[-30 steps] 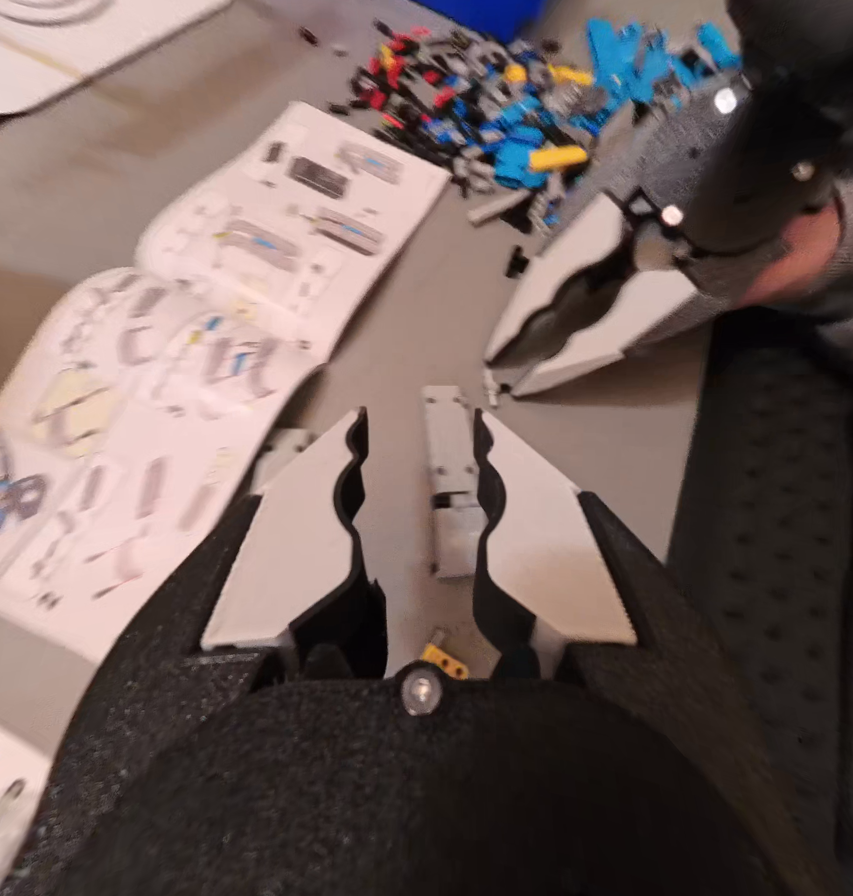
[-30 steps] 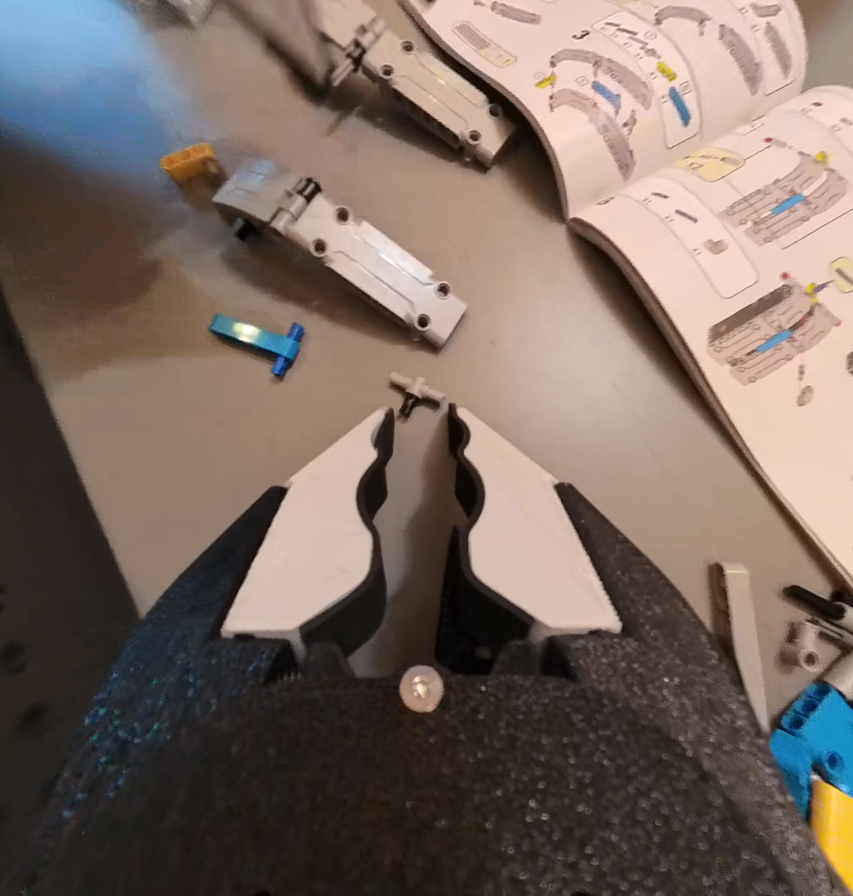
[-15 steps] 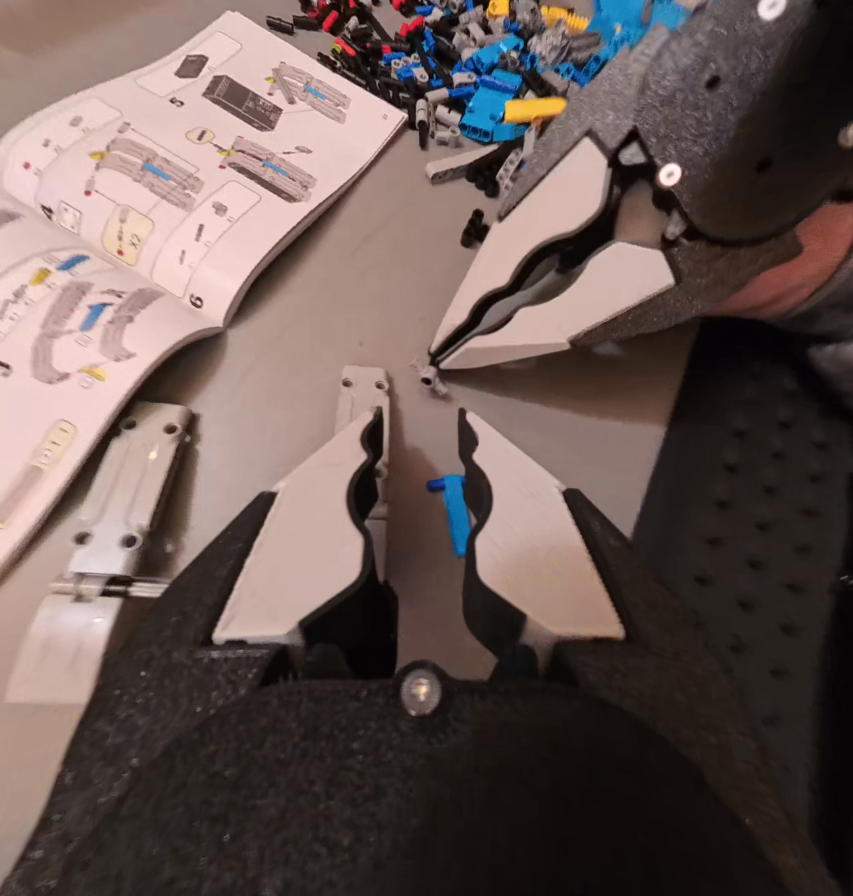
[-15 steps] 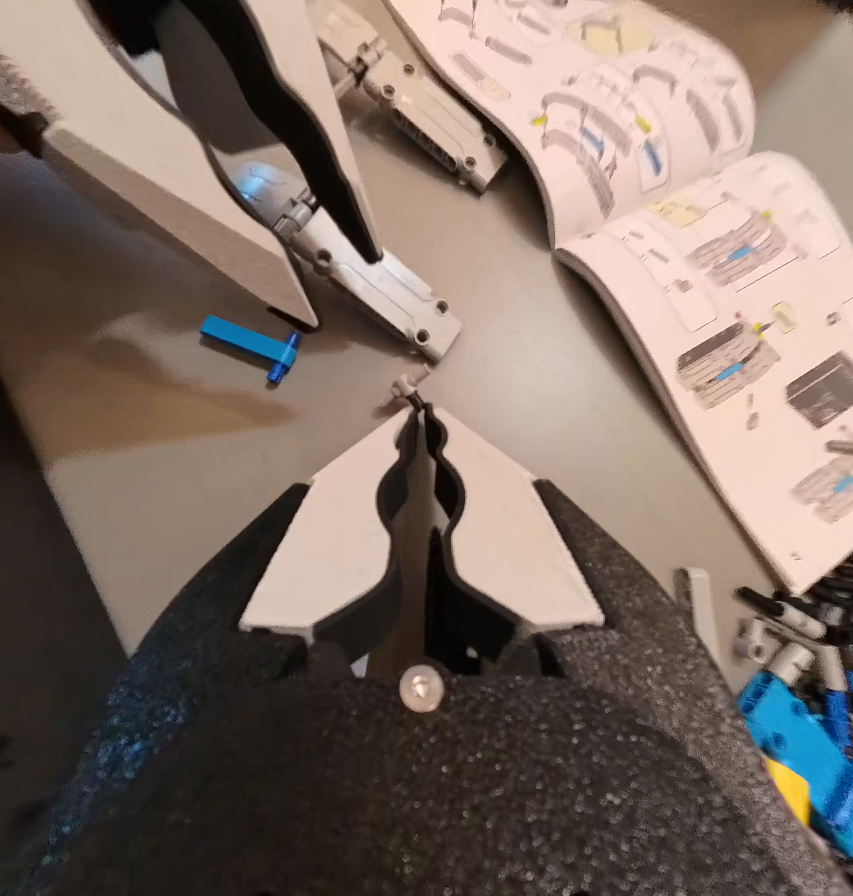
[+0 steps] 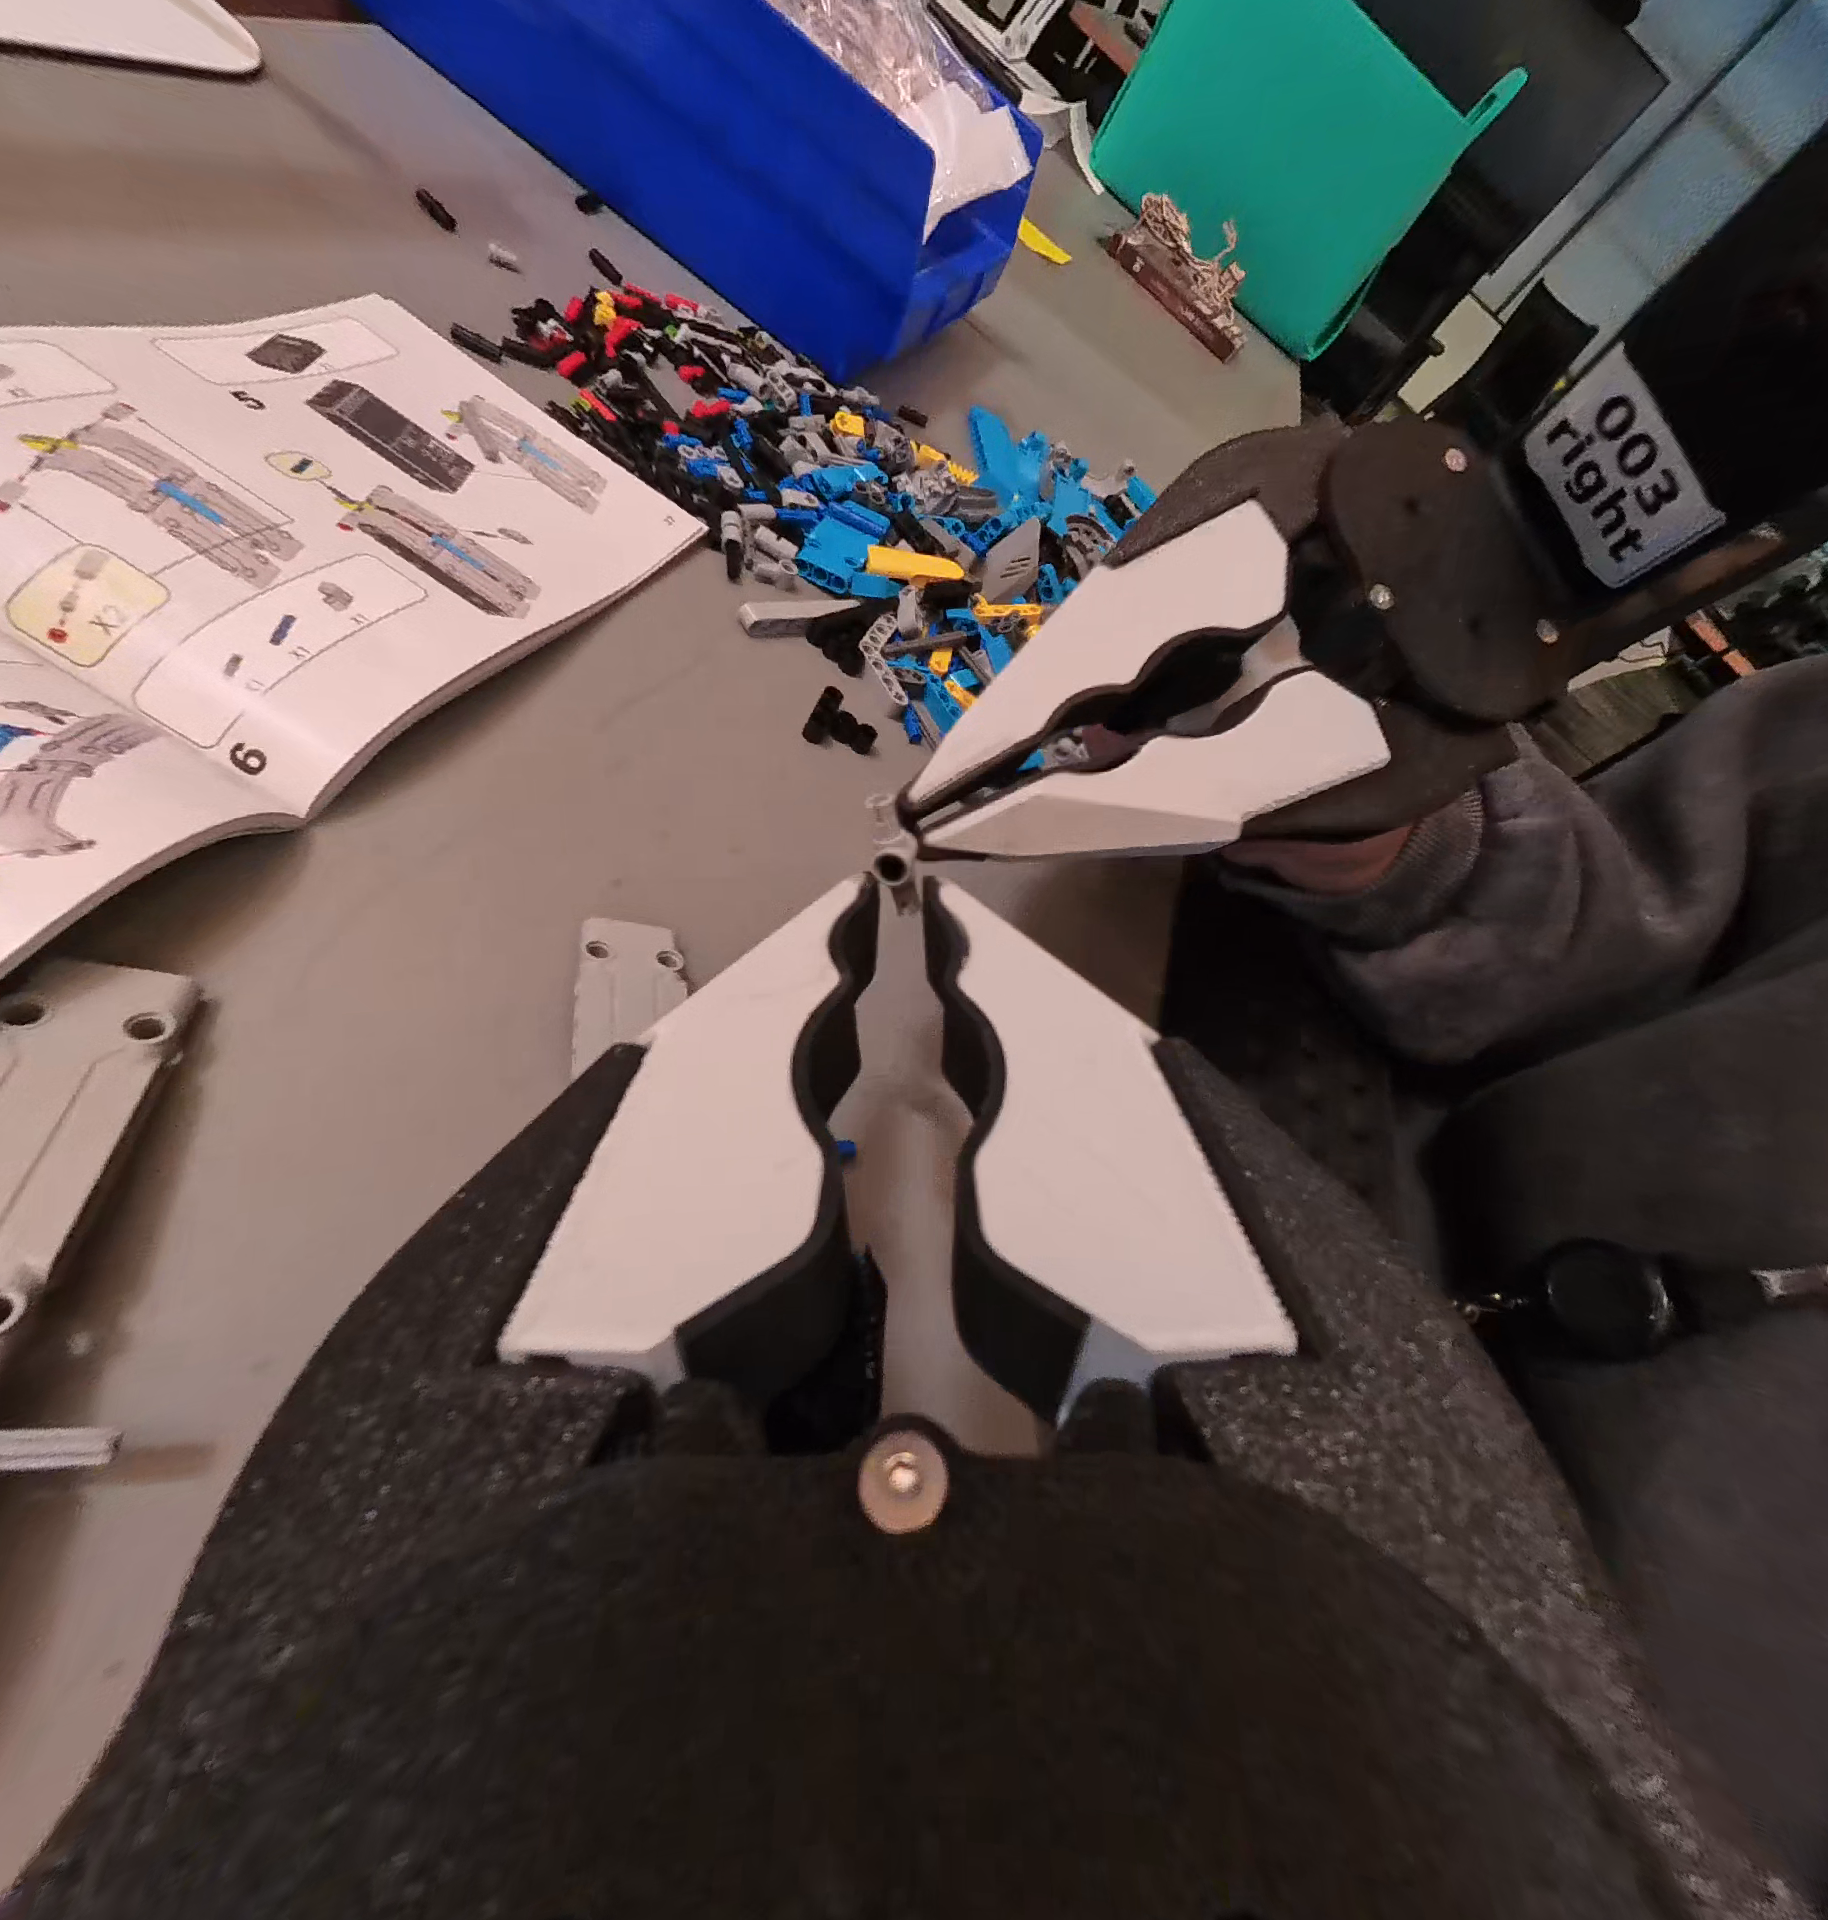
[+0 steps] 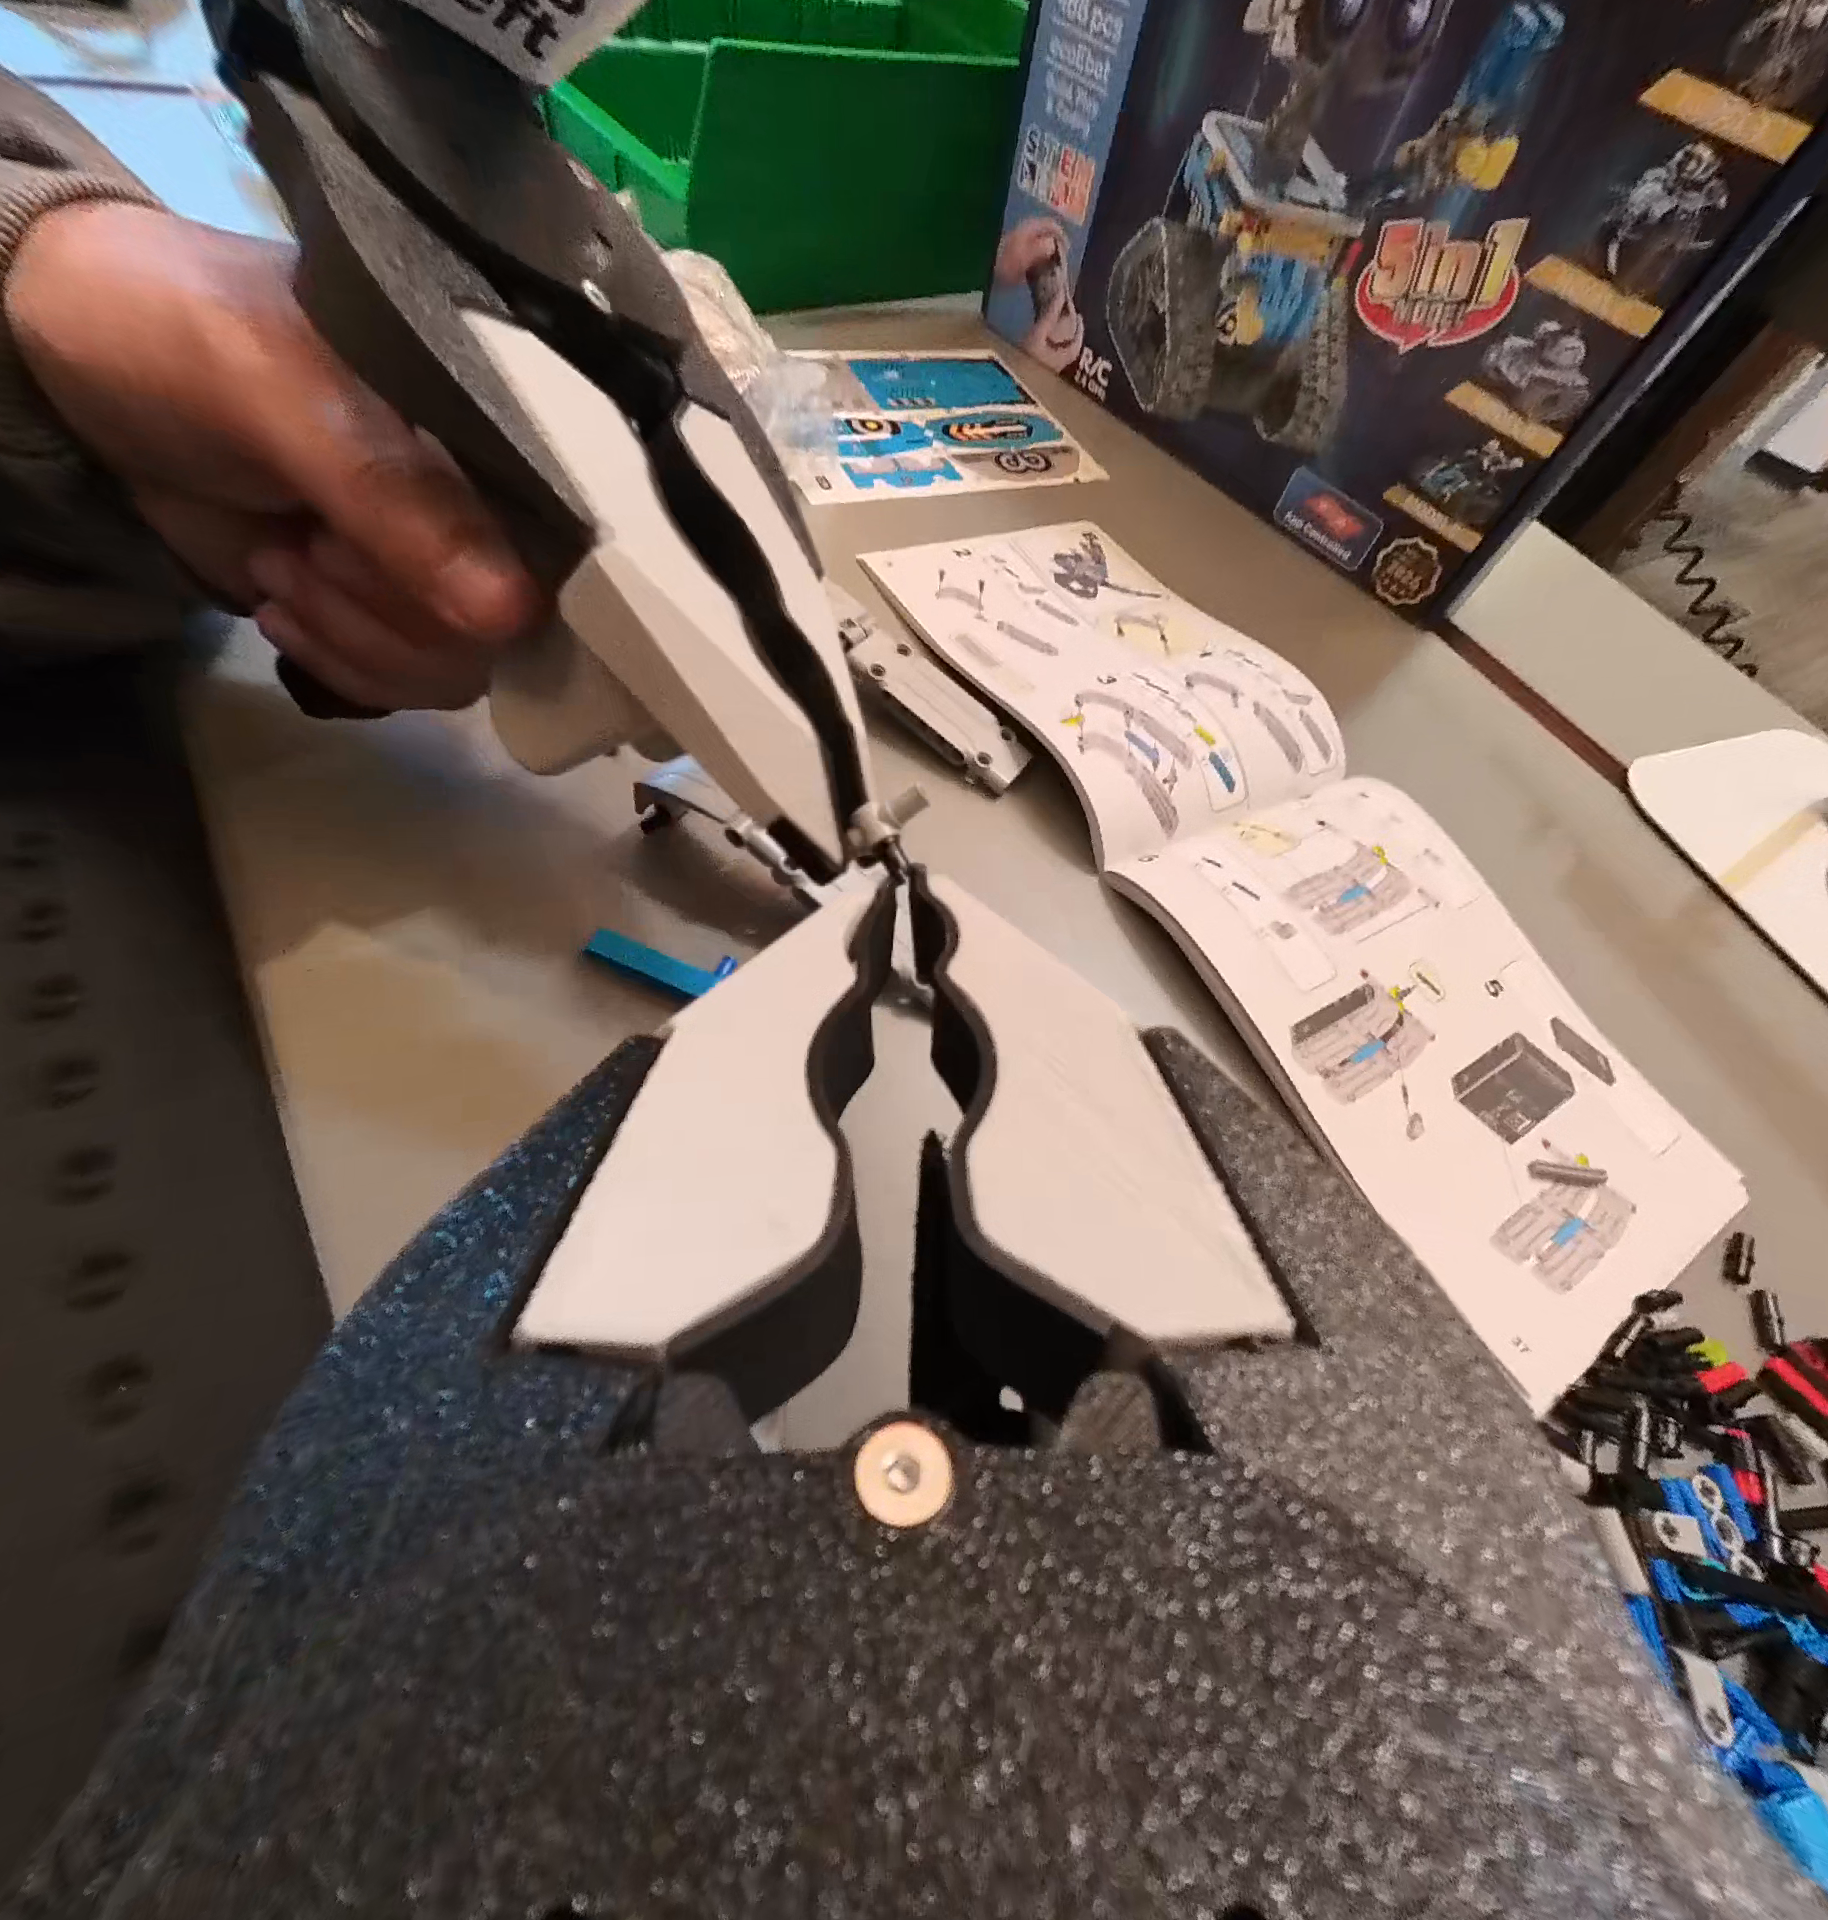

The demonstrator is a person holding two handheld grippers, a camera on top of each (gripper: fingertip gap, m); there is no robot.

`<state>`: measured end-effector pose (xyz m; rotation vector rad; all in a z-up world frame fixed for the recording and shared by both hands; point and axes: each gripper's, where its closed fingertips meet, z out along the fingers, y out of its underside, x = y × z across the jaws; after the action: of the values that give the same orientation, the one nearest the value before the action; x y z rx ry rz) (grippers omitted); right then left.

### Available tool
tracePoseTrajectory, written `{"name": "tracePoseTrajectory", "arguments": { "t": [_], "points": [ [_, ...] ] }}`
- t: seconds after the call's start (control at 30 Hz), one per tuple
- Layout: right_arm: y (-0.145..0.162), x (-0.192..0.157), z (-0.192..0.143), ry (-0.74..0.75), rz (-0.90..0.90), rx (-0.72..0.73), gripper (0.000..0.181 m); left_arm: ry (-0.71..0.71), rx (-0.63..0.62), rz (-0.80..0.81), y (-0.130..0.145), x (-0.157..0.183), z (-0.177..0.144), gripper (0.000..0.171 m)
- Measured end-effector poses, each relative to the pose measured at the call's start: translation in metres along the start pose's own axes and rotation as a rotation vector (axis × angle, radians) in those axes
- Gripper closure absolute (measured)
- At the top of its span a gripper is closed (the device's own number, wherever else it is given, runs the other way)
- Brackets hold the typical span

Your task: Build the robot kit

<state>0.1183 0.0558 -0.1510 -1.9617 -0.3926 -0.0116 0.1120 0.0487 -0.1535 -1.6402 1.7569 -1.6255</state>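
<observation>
At frame center, the left gripper [image 5: 897, 896] and right gripper [image 6: 897, 883] both pinch one small grey connector piece [image 5: 895, 868] above the table [image 5: 453, 935], tips meeting.

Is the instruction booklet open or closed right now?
Open. The instruction booklet lies spread on the grey table, both pages face up, curving at the spine.
</observation>
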Motion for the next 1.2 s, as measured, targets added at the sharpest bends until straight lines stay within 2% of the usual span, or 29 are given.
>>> {"name": "tracePoseTrajectory", "arguments": {
  "t": [0.17, 0.2, 0.27, 0.3, 0.37, 0.63, 0.8, 0.87, 1.03, 1.2],
  "points": [
    [0.001, -0.007, 0.0, -0.096, 0.071, 0.029, 0.181, -0.018, -0.024, 0.106, 0.003, 0.001, -0.004, 0.168],
    [0.003, -0.011, 0.001, -0.142, 0.091, 0.032, 0.177, -0.013, -0.042, 0.129, 0.006, 0.002, -0.005, 0.168],
    [0.003, -0.02, -0.001, -0.249, 0.134, 0.049, 0.154, 0.014, -0.072, 0.174, 0.012, 0.007, -0.005, 0.168],
    [0.002, -0.022, -0.003, -0.287, 0.147, 0.052, 0.151, 0.024, -0.083, 0.193, 0.015, 0.01, -0.005, 0.168],
    [-0.001, -0.028, -0.008, -0.355, 0.172, 0.076, 0.151, 0.041, -0.099, 0.244, 0.017, 0.016, -0.006, 0.168],
    [0.007, -0.012, -0.011, -0.361, 0.286, 0.059, 0.161, 0.023, -0.141, 0.303, 0.025, 0.015, -0.005, 0.168],
    [-0.006, -0.041, -0.022, -0.643, 0.452, 0.098, 0.149, 0.089, -0.142, 0.343, 0.027, 0.028, -0.008, 0.168],
    [-0.006, -0.05, -0.024, -0.669, 0.405, 0.093, 0.157, 0.12, -0.159, 0.35, 0.03, 0.033, -0.009, 0.168],
    [0.004, -0.059, -0.018, -0.615, 0.257, 0.038, 0.174, 0.154, -0.225, 0.349, 0.044, 0.036, -0.01, 0.168],
    [0.01, -0.067, -0.014, -0.618, 0.22, -0.009, 0.175, 0.161, -0.274, 0.368, 0.053, 0.039, -0.008, 0.168]
  ]
}}
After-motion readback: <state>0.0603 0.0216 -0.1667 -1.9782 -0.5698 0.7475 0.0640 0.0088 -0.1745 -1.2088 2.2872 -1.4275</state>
